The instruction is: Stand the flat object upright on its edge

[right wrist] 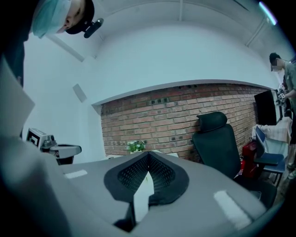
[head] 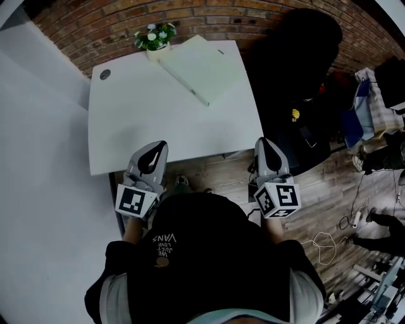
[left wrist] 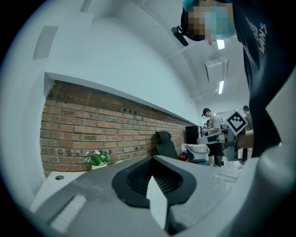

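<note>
A flat pale green book (head: 204, 68) lies on the white table (head: 145, 120) at its far right, next to a small potted plant (head: 154, 38). My left gripper (head: 154, 150) hovers at the table's near edge, jaws shut with nothing between them. Off the table's near right corner, over the wooden floor, my right gripper (head: 266, 147) is shut and empty too. In the left gripper view the shut gripper (left wrist: 152, 173) points toward the brick wall and the plant (left wrist: 97, 158). In the right gripper view the shut gripper (right wrist: 147, 172) also faces the plant (right wrist: 136, 146).
A black office chair (head: 304, 57) stands to the right of the table against the brick wall (head: 190, 16). Bags and cables (head: 354, 221) lie on the floor at the right. A round cable hole (head: 104, 74) sits in the table's far left corner. People stand in the background (left wrist: 212, 134).
</note>
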Action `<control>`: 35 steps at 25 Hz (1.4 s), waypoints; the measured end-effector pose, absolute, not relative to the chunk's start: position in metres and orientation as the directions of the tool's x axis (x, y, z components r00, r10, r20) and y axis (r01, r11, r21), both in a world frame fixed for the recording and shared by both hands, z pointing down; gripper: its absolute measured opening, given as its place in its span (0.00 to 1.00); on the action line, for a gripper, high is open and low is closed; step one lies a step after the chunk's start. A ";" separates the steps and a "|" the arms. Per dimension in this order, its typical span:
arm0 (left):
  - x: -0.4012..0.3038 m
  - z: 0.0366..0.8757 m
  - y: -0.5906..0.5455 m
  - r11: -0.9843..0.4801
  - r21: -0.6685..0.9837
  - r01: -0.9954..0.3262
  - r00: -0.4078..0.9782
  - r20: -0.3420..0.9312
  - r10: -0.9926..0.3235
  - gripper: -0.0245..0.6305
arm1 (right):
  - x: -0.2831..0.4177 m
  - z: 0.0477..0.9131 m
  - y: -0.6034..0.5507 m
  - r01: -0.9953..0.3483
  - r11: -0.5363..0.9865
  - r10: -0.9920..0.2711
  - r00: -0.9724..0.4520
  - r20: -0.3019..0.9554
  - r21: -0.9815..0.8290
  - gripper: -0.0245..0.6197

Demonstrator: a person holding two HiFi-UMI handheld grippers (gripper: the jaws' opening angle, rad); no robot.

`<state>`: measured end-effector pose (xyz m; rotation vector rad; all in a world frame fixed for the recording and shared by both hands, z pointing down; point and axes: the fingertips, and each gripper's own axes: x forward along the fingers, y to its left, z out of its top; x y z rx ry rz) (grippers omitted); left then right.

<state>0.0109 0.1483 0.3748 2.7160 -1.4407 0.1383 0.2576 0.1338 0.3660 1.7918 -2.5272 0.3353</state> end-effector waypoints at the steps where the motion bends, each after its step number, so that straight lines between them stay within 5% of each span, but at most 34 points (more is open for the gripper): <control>1: 0.009 0.375 0.143 -0.569 0.016 -0.822 0.567 0.109 -0.816 0.04 | 0.255 0.366 0.132 -0.938 0.305 -0.934 -0.329 0.144 -0.161 0.04; 20: -0.036 0.391 0.073 -0.719 -0.019 -0.695 0.710 0.144 -0.690 0.04 | 0.201 0.376 0.090 -0.970 0.178 -0.967 -0.204 0.153 -0.167 0.04; 35: -0.009 0.387 0.022 -0.609 0.046 -0.792 0.609 0.126 -0.783 0.04 | 0.228 0.367 0.000 -0.948 0.297 -0.940 -0.311 0.140 -0.113 0.04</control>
